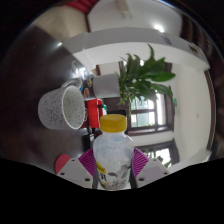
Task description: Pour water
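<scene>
1. Gripper [112, 172] clenched on plastic bottle [113, 155], lifted high.
2. Beyond, leafy plant [143, 78] by window, well apart.
3. Grey speckled cup [62, 105] up left of bottle, mouth turned toward it; support hidden.
4. Yellow cap [114, 123] apparently on: tipping now probably pours nothing; loose squeeze risks slipping.

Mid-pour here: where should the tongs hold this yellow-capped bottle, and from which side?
Across the body of the bottle, below the yellow cap, one finger on each side, as the tongs hold it now. The rounded body suits the pads; the neck stays free to tip toward the cup.
</scene>
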